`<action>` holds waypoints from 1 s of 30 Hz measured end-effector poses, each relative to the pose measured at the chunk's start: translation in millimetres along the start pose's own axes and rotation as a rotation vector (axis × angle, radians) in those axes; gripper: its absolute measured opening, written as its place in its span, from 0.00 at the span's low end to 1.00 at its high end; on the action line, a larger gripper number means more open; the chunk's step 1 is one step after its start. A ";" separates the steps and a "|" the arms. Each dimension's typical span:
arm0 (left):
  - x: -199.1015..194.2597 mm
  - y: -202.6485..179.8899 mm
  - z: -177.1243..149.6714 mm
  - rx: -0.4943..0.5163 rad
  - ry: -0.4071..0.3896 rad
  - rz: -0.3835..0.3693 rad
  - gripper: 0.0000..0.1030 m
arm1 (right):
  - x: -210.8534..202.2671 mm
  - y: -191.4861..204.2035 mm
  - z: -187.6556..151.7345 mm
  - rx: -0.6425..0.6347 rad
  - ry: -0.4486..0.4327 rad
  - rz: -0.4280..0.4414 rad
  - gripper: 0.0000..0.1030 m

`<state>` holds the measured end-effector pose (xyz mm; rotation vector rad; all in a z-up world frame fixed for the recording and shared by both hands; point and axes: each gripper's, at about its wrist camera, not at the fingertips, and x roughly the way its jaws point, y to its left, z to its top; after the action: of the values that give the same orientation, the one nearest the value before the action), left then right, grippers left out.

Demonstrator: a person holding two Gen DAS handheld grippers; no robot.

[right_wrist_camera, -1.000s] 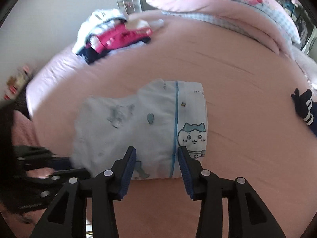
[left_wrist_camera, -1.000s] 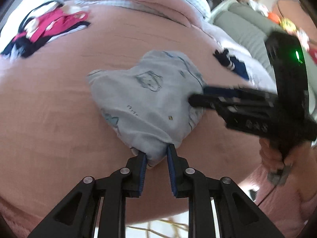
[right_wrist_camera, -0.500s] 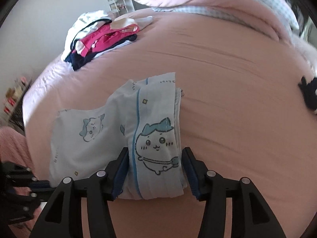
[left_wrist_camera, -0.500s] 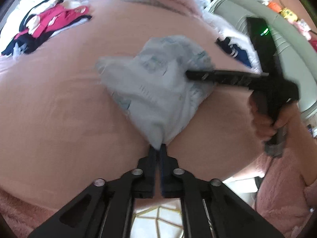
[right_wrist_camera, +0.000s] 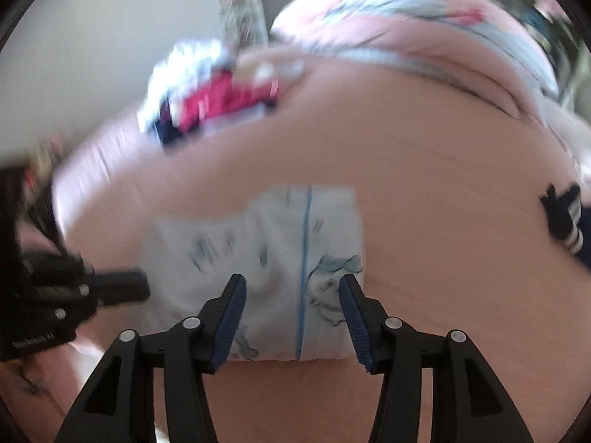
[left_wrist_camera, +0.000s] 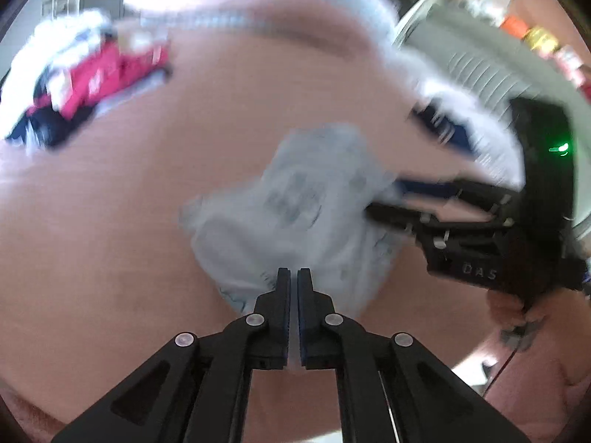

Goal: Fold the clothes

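Observation:
A light blue garment with cartoon cat prints (left_wrist_camera: pixel 295 214) lies partly folded on the pink bed sheet (left_wrist_camera: pixel 110 240). My left gripper (left_wrist_camera: pixel 293 277) is shut on the garment's near edge, and cloth shows between its pads. My right gripper (right_wrist_camera: pixel 291 284) is open, its fingers straddling the near edge of the garment (right_wrist_camera: pixel 303 243) around the blue stripe. The right gripper (left_wrist_camera: pixel 384 199) reaches in from the right against the cloth's side in the left wrist view. The left gripper (right_wrist_camera: pixel 125 289) shows at the garment's left edge. Both views are blurred.
A pile of red, white and navy clothes (right_wrist_camera: pixel 214 99) sits at the far left of the bed. Pink and blue bedding (right_wrist_camera: pixel 406 22) is bunched at the head. A dark striped item (right_wrist_camera: pixel 565 221) lies at the right. A grey padded piece (left_wrist_camera: pixel 480 66) stands beyond the bed.
The left gripper shut on the garment's corner and has carried it inward over the cloth. The right gripper stays open at the folded edge. Both cameras are moving.

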<state>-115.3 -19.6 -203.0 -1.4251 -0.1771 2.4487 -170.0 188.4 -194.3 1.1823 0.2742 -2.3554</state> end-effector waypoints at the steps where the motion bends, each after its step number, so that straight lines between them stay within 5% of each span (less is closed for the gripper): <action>1: 0.4 1.6 -3.8 -0.005 -0.011 -0.004 0.03 | 12.0 0.4 -2.2 -0.024 0.020 -0.030 0.48; 4: -5.2 7.6 -14.7 0.000 0.042 0.074 0.04 | 22.5 -28.4 -1.6 0.109 0.055 0.087 0.50; 6: -7.2 13.8 -22.7 0.001 0.087 0.143 0.05 | 17.2 -35.6 2.0 0.124 0.040 0.080 0.50; 9: -33.1 18.7 -19.3 -0.066 -0.035 0.109 0.05 | -2.0 -41.2 8.8 0.153 -0.008 0.042 0.50; 13: -47.1 -1.6 1.1 0.009 -0.169 0.042 0.14 | -29.6 -35.3 8.9 0.163 -0.061 0.084 0.50; 16: -23.5 -8.8 6.5 0.051 -0.100 0.048 0.39 | -31.4 -22.4 6.6 0.114 -0.051 0.070 0.50; 18: -2.8 -8.6 5.7 0.051 -0.031 0.088 0.42 | -29.9 -30.4 9.7 0.146 -0.061 0.080 0.50; 20: -0.4 5.1 -3.5 -0.020 0.000 0.095 0.58 | -28.5 -38.3 12.9 0.177 -0.070 0.089 0.50; 24: -17.1 32.5 -15.5 -0.135 0.042 0.107 0.55 | -25.6 -54.1 19.2 0.240 -0.089 0.107 0.50; 30: -42.7 -2.7 27.0 -0.016 -0.253 0.070 0.54 | -19.5 -75.0 28.4 0.323 -0.110 0.133 0.50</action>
<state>-118.4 -29.5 -153.6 -1.1414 -0.2053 2.6857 -217.9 248.6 -164.4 1.1660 -0.2246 -2.3942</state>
